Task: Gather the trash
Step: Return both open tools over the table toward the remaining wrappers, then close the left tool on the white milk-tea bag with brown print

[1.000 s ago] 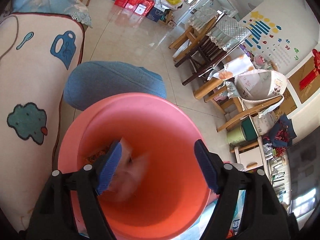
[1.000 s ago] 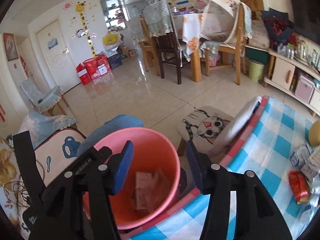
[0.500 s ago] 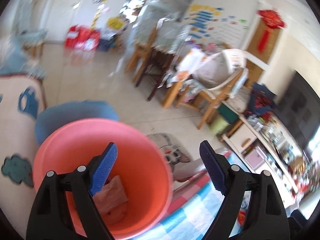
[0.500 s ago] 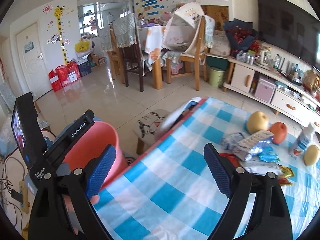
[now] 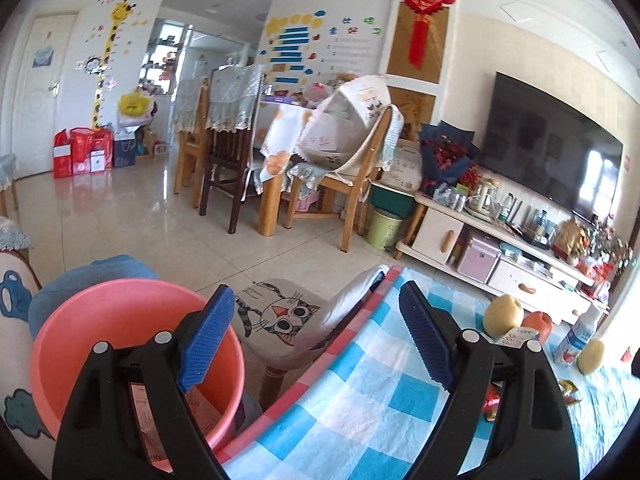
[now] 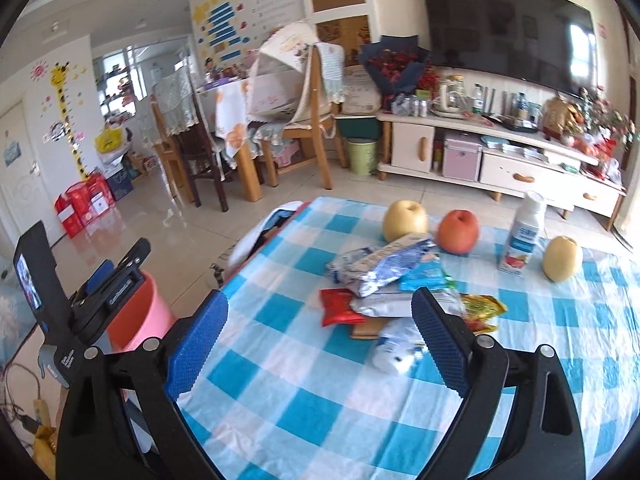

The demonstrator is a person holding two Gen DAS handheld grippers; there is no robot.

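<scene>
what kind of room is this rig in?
Most likely a home living and dining room: a large TV above a low cabinet, wooden dining chairs at a table, and a giraffe height chart on the wall, so probably a family home.

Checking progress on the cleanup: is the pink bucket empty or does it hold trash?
Not empty: wrappers lie inside the pink bucket, seen past the left gripper.
</scene>
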